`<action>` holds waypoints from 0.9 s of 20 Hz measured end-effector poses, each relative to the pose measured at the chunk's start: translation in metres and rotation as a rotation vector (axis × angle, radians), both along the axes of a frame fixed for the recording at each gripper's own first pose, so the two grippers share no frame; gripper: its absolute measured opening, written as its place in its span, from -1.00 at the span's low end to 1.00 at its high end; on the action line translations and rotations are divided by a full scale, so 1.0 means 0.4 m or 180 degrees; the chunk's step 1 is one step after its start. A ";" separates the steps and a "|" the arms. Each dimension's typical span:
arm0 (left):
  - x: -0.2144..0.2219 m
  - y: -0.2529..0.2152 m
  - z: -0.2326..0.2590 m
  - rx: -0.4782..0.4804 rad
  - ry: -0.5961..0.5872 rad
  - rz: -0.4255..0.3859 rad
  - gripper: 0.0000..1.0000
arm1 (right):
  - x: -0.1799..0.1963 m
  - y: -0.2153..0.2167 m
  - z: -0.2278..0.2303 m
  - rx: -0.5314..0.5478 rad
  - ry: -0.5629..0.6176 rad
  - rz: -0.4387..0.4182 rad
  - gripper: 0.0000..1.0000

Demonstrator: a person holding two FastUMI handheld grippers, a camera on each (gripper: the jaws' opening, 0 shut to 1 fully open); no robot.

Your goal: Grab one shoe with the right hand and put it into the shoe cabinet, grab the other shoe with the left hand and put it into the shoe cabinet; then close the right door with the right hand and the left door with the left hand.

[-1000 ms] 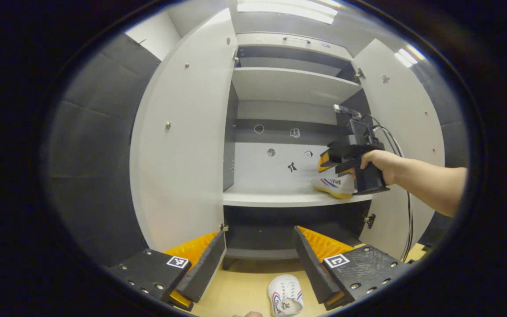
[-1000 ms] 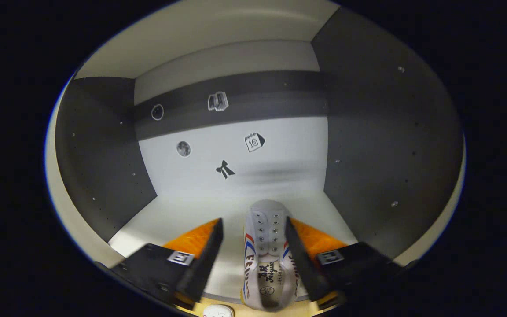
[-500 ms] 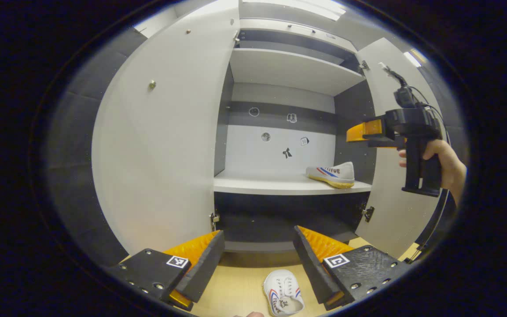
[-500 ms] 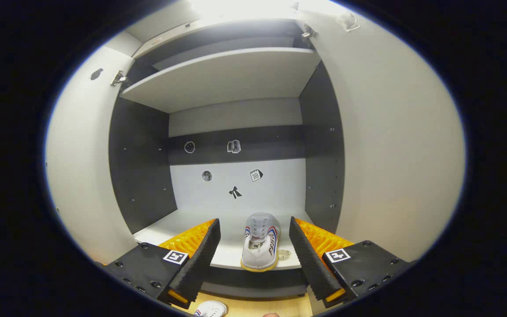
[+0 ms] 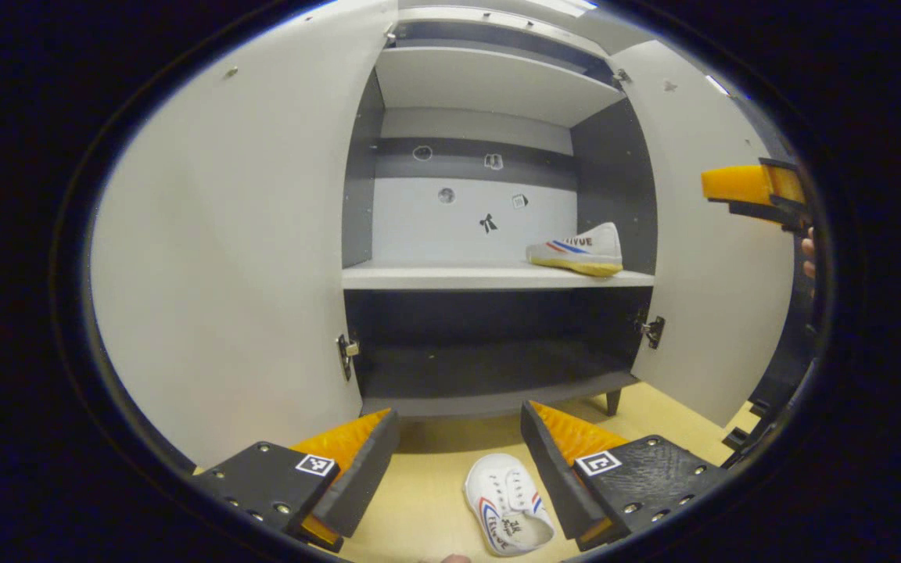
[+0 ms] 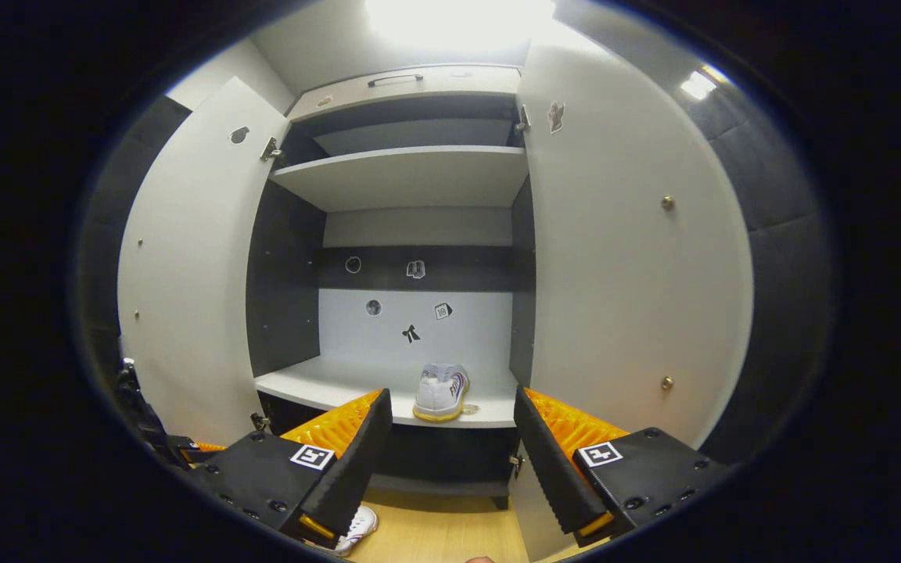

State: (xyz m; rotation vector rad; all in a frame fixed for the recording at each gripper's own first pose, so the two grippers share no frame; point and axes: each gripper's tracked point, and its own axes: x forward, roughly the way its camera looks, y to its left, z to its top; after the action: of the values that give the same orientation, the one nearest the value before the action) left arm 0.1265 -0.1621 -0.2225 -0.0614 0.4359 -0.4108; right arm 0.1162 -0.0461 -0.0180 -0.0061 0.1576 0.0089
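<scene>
We're holding both grippers w/ jaws open, empty: L gripper (image 5: pixel 458 461) hovering over floor shoe (image 5: pixel 508 503), R gripper (image 6: pixel 450 453) facing cabinet (image 6: pixel 411 176). Other shoe (image 6: pixel 440 391) is sitting on mid shelf (image 5: pixel 450 275), right side; both doors open.

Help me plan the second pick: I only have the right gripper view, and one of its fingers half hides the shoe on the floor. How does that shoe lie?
Observer: In the left gripper view the second shoe rests sole-down on the wooden floor in front of the cabinet, toe towards it.
Operator: Is the left gripper ready for it?
Observer: The left gripper is open and hovers above the shoe, which shows between its fingers, nearer the right one.
</scene>
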 end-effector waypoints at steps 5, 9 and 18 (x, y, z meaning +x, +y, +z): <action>-0.040 -0.038 -0.154 0.0188 0.0353 -0.0169 0.90 | -0.105 -0.028 -0.028 0.0024 0.0061 -0.0107 0.94; -0.075 -0.059 -0.259 0.0291 0.0643 -0.0256 0.90 | -0.163 -0.059 -0.047 -0.0015 0.0151 -0.0203 0.94; -0.132 -0.068 -0.435 0.0499 0.1243 -0.0351 1.00 | -0.216 -0.100 -0.063 0.0005 0.0261 -0.0347 0.94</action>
State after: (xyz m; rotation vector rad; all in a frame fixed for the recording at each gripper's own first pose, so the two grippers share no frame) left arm 0.0738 -0.1895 -0.3965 0.0360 0.8579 -0.4732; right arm 0.0299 -0.0860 -0.0433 0.0045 0.2397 -0.0995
